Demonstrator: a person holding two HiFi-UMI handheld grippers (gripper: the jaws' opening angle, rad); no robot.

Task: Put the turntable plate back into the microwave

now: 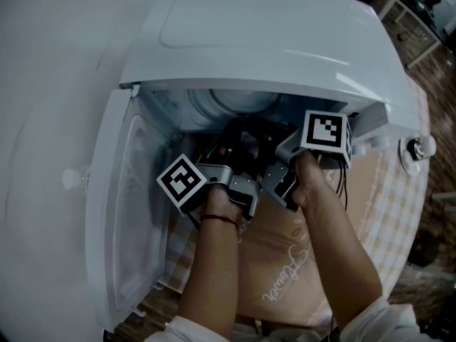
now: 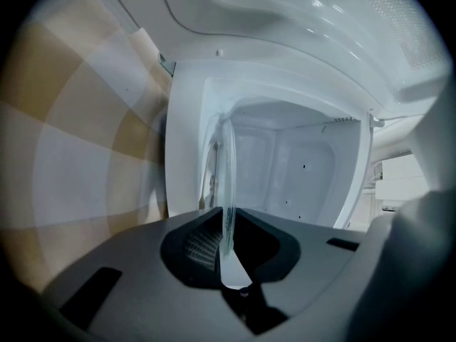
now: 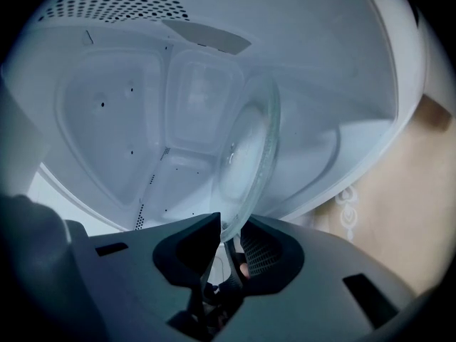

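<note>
It looks like a domestic kitchen or dining corner, or a room set up as one. A white household microwave (image 1: 271,34) stands with its door (image 1: 121,212) swung open on a bench covered by a beige-and-white checked cloth (image 1: 399,212), the sort spread over a home table. Beyond the bench lies a brown wood-plank floor (image 1: 436,77), and white-framed furniture (image 1: 410,20) stands on it further off. What that furniture is cannot be made out.
</note>
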